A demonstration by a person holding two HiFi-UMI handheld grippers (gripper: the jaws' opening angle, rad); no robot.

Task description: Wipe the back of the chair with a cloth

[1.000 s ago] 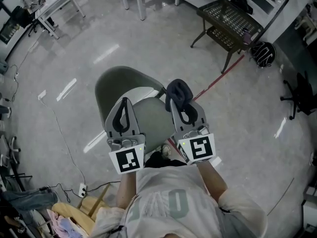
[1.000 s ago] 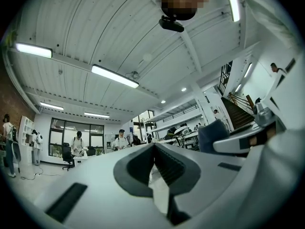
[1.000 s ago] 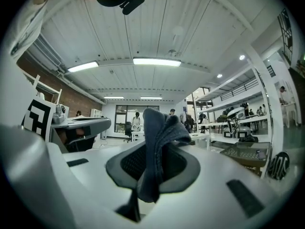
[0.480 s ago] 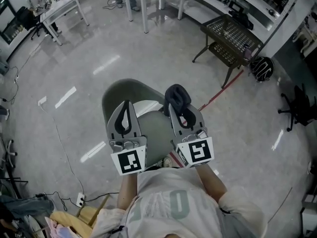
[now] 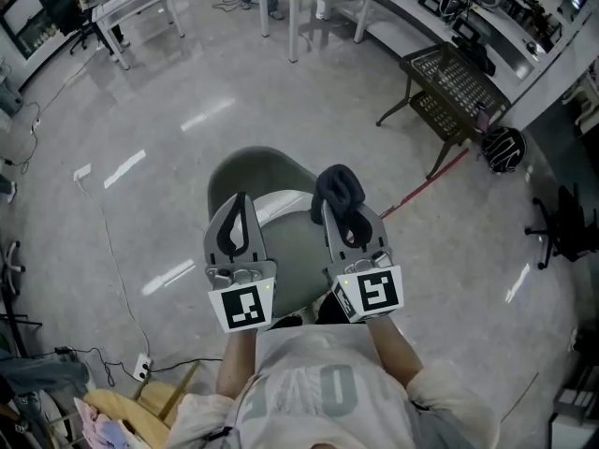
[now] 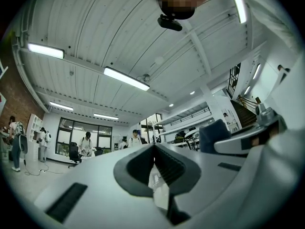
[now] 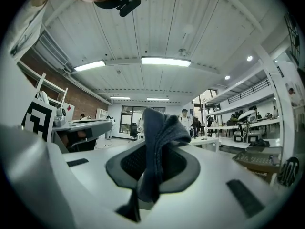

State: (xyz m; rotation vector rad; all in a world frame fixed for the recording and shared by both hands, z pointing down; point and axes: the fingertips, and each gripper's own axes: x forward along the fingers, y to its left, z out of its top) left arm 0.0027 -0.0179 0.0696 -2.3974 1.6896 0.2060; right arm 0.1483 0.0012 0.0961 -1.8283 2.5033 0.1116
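Our right gripper [image 5: 342, 210] pinches the dark cloth [image 5: 337, 183]; our left gripper [image 5: 238, 204] is pressed together, empty. The chair back [image 5: 245, 164] curves at 10 o'clock from the cloth, near.

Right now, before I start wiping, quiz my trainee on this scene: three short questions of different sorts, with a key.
1. True or false: the jaws of the left gripper pinch the cloth.
2. In the head view, what stands below both grippers? A the chair; B a sofa; C a ladder.
3. Fill in: the left gripper's jaws are ____, with nothing between them.
Key: 1 false, the right gripper holds the cloth. 2 A. 3 shut.
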